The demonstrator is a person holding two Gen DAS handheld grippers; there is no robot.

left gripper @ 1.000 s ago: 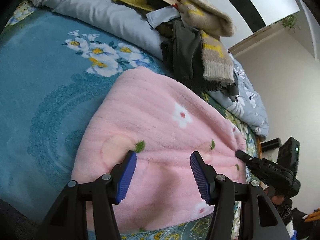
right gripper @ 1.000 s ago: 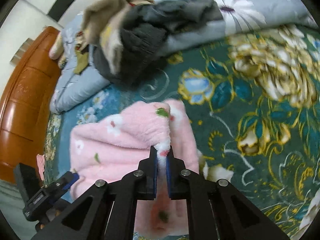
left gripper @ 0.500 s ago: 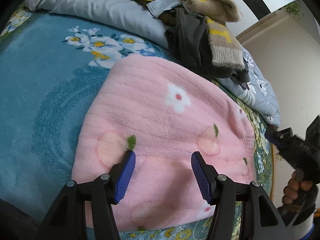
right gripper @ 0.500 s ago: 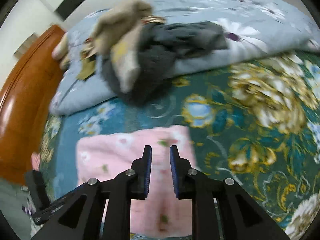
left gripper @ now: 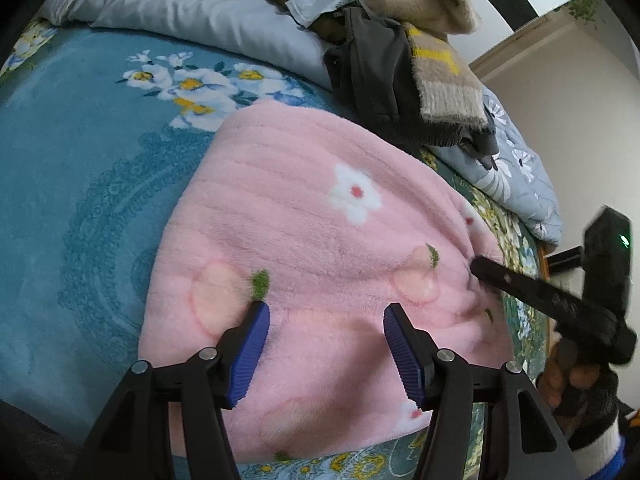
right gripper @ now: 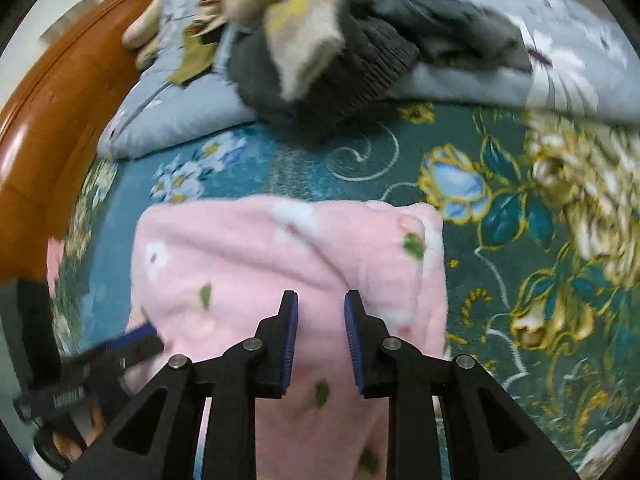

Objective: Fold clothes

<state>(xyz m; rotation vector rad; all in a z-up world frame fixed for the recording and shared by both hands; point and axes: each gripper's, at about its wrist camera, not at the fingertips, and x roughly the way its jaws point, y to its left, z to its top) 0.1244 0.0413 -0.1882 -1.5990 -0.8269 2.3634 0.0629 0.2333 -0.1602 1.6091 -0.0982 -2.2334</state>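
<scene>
A pink fleece garment (left gripper: 320, 248), printed with white flowers and pale peaches, lies folded and flat on a teal floral bedspread (left gripper: 80, 184), near the bed's front edge. The left gripper (left gripper: 324, 344) hovers over the garment's near half, its blue-padded fingers (left gripper: 250, 344) spread wide and holding nothing. In the right wrist view, the right gripper (right gripper: 321, 340) sits above the same pink garment (right gripper: 260, 264), its fingers (right gripper: 289, 340) parted to a narrow gap with only the fleece below showing between them; whether they touch the fabric cannot be told. From the left camera, the right gripper's black tip (left gripper: 520, 280) reaches the garment's right edge, where the fleece puckers slightly.

Behind the garment, a heap of unfolded clothes (left gripper: 400, 60) rests on a rolled grey floral quilt (left gripper: 200, 20): a dark grey knit, a beige fuzzy sweater with yellow marks, and an olive piece. A polished wooden headboard (right gripper: 52, 112) curves along the left of the right wrist view, which is partly blurred.
</scene>
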